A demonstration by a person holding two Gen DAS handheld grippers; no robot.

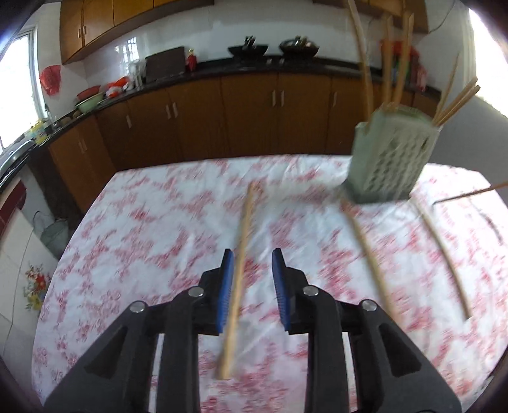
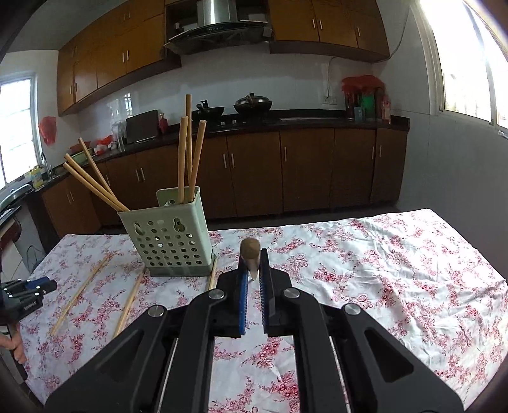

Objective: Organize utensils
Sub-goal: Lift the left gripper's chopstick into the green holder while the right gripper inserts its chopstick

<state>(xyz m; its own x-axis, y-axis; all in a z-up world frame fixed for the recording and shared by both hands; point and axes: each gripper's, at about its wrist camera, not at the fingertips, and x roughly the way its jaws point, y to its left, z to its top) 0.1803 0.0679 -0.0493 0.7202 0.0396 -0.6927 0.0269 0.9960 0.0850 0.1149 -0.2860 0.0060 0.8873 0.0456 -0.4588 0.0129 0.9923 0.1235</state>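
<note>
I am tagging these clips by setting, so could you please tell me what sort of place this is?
Most likely a home kitchen: a range hood hangs over woks on a counter with wooden cabinets, beside a table under a floral cloth.

Kitchen behind the table

Beyond the jaws, brown base cabinets (image 2: 254, 171) run under a dark counter (image 2: 317, 122) bearing two woks (image 2: 253, 103); a range hood (image 2: 219, 27) hangs above, and a flowered tablecloth (image 2: 397, 270) lies beneath.
</note>
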